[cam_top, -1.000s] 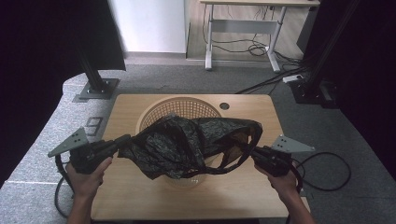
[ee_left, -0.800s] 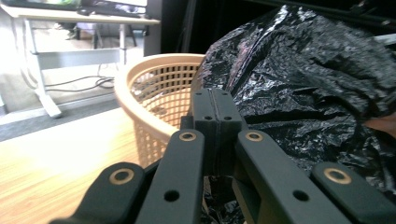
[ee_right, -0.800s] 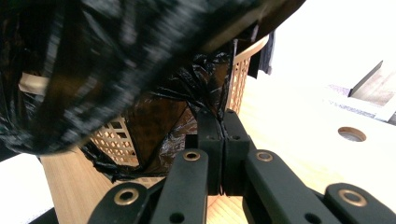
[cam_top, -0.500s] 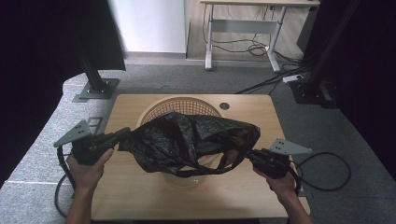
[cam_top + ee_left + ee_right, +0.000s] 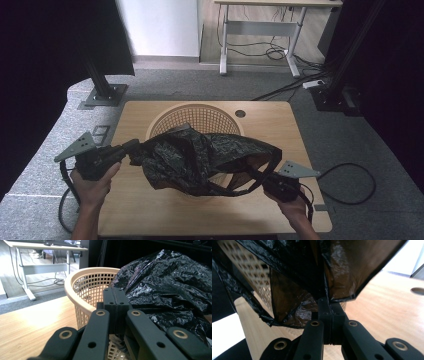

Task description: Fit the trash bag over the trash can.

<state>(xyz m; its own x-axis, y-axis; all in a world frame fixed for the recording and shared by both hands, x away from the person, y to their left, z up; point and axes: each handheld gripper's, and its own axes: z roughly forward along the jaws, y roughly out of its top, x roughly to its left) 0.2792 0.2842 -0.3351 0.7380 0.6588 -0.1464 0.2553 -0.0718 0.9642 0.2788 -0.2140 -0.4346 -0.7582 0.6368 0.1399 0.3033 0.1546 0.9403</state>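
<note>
The left tongs (image 5: 131,148) are clamped on the left edge of the black bag (image 5: 200,157), jaws pressed together with film pinched between them, as the left gripper view shows. The right tongs (image 5: 264,178) are likewise clamped on the bag's right edge; in the right gripper view the plastic rises straight out of the closed jaws (image 5: 325,305).

The bag hangs stretched between the two, spread over the near half of the basket (image 5: 200,116), which stands in the middle of the desk (image 5: 280,130). Its mouth gapes toward the near right, where the tan rim of the basket shows through the opening. The far half of the basket is uncovered, its mesh floor open to view.

As a judgement, the work looks like lining the basket with the bag, and it is about midway: the bag is gripped on both sides and opened above the basket. What is left is to lower the body of the bag inside, pull the mouth over the rim all round, and let go.
</note>
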